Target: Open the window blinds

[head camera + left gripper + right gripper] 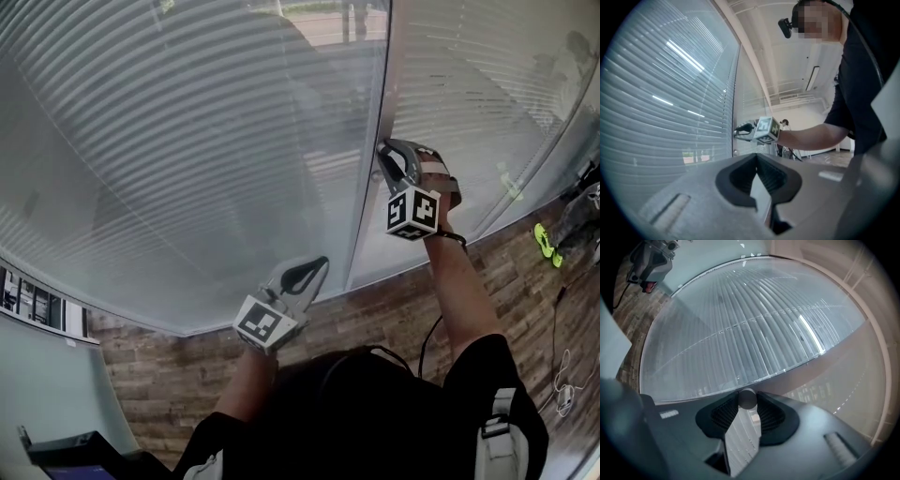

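Observation:
Grey slatted blinds (187,141) cover the wide window on the left, and a second set (469,112) covers the pane on the right. My right gripper (382,161) reaches to the frame post (373,122) between them. In the right gripper view it (747,401) is shut on a small round grey knob (747,397) in front of the slats (754,333). My left gripper (317,266) hangs lower, short of the glass, with its tips together and nothing in them (756,154). From there the right gripper (738,130) shows at the post.
Wood-pattern floor (169,375) runs under the windows. A yellow-green object (544,242) and loose cables (562,375) lie at the right. A dark object (66,455) sits at the lower left. A grey machine (651,263) stands on the floor.

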{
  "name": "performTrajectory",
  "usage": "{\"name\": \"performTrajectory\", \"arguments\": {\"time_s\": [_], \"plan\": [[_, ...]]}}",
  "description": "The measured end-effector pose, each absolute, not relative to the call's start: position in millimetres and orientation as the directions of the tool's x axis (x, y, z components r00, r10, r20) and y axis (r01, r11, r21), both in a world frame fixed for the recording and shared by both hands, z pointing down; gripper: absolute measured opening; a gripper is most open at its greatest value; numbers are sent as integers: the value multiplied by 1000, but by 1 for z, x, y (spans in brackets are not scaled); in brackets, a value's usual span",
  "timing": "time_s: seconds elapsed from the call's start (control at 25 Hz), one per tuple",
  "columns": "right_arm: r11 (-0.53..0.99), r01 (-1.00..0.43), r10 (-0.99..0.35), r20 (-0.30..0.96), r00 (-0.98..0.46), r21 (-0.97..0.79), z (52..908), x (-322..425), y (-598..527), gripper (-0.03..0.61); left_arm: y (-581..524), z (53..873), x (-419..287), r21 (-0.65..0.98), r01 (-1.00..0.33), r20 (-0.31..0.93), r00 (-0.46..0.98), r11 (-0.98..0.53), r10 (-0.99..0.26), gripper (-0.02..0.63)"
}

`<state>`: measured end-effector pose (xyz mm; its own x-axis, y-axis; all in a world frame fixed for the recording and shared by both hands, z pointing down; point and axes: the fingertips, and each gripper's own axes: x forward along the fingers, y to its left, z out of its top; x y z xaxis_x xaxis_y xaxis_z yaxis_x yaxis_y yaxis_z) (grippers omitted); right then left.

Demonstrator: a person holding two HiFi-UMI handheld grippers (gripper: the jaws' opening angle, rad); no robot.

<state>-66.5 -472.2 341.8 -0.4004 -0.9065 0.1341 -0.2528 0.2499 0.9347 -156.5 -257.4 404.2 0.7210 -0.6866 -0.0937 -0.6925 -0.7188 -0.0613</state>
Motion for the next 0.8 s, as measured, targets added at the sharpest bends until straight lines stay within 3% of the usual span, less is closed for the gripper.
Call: {"name": "performTrajectory", "arguments": {"time_s": [0.8], "plan": [[305, -411, -904, 126, -408, 859, 338, -66, -472, 126, -253, 399, -162, -36, -704, -62, 710, -709, -701, 5]]}}
